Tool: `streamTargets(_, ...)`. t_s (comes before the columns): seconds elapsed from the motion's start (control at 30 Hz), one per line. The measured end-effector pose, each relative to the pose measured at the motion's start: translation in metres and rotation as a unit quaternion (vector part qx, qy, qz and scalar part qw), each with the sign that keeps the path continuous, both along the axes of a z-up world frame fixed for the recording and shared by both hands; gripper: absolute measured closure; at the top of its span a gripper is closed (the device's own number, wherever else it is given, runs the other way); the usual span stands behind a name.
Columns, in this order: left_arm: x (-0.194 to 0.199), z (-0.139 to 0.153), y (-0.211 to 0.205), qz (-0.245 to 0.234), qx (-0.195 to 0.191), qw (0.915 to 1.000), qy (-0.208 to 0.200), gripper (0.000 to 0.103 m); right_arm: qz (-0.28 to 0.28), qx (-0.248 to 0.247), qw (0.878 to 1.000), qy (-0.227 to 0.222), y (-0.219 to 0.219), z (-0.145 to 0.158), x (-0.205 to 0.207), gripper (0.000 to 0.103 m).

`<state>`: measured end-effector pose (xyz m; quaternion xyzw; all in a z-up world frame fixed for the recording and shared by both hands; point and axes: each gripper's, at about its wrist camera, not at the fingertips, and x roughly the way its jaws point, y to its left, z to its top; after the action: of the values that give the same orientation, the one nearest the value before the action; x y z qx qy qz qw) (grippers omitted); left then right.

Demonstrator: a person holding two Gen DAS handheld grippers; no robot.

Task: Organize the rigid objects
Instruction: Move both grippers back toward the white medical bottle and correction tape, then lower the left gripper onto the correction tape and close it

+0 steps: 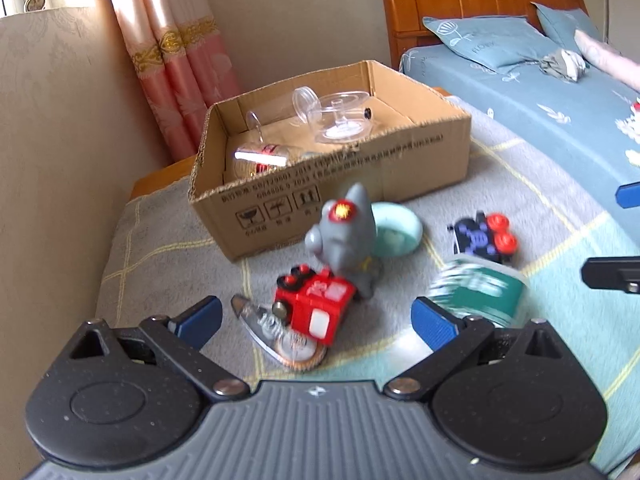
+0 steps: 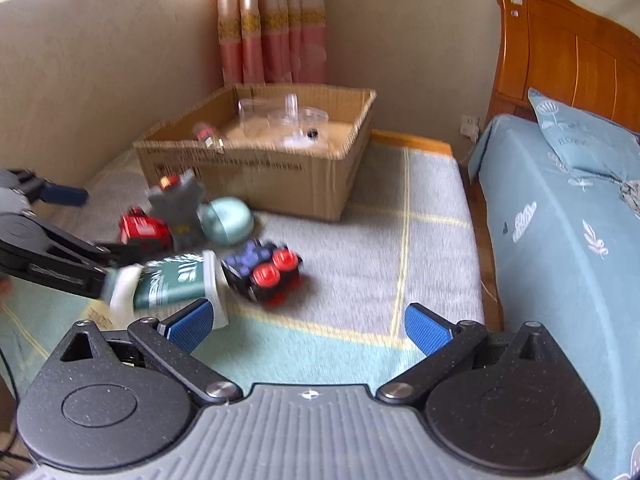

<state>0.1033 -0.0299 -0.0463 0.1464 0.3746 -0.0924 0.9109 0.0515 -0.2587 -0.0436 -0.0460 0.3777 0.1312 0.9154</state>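
Box [image 1: 360, 184] print blurred, pillow [image 2: 576, 140] reads "FLOWER"

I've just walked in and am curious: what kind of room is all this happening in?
Most likely a bedroom at home. There is a bed with a wooden headboard and a blue pillow, pink curtains by the wall, and toys scattered on a grey blanket beside a cardboard box.

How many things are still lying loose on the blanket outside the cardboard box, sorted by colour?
Red: 1, toy train
Grey: 1, shark figure
Pale green: 1, bowl
Dark green and white: 1, jar
Dark blue with red wheels: 1, toy vehicle
Clear plastic: 1, piece
Total: 6
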Motion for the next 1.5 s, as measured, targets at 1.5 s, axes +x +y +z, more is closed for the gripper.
streamTargets(1.5, 0.064, -0.043, 0.053, -0.198, -0.053, 0.9719, 0.115, 0.001, -0.022, -0.027, 0.999, 0.042, 0.019, -0.05, 0.002, 0.0)
